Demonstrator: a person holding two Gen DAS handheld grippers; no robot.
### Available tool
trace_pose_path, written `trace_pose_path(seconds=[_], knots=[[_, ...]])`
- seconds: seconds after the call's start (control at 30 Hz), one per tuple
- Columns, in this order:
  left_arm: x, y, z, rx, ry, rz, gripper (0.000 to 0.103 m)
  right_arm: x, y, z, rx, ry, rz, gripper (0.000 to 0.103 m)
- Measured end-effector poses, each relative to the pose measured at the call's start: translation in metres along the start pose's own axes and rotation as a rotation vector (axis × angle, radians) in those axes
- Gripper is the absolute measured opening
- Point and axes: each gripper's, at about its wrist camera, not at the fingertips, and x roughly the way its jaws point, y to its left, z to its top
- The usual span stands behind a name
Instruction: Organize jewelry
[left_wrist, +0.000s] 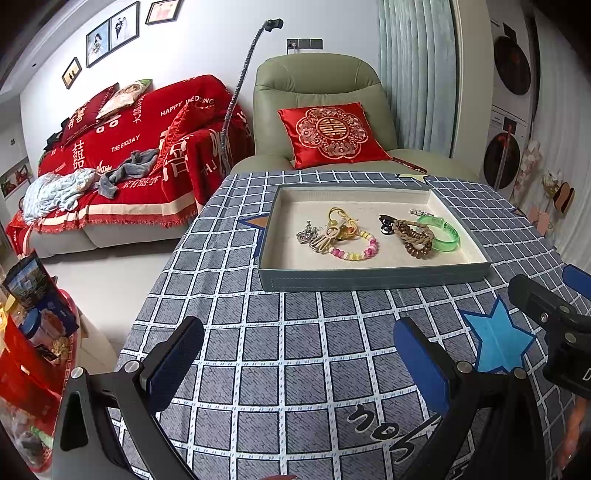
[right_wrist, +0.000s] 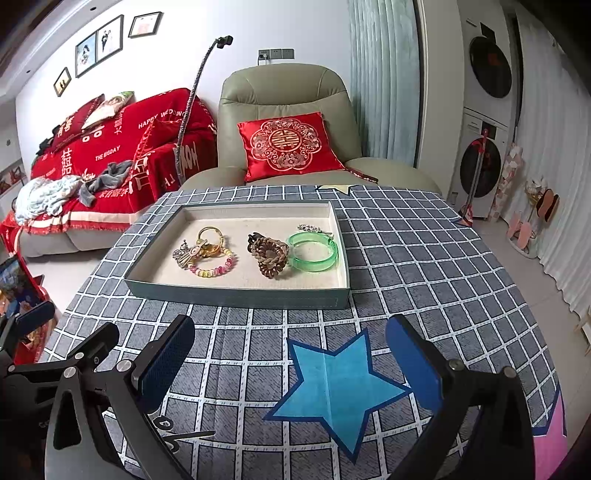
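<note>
the jewelry lies in the tray (right_wrist: 236, 297), all of it light and small. the green bangle (right_wrist: 314, 253) at the tray's right end looks stiff and slick, best pinched across its rim; the beaded bracelet (right_wrist: 214, 266) left of it is floppy. left gripper (left_wrist: 295, 363) and right gripper (right_wrist: 291, 360) hover short of the tray, jaws wide apart and empty. only the left view shows the dark hair clip (left_wrist: 386, 224) clearly
</note>
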Motion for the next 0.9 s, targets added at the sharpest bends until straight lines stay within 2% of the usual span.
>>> trace_pose_path(seconds=[0.9], knots=[[-0.0024,-0.0017,0.0004,0.000,0.007,-0.017,0.103,-0.0010,0.0005,-0.0011,-0.003,-0.001,-0.002,0.103]])
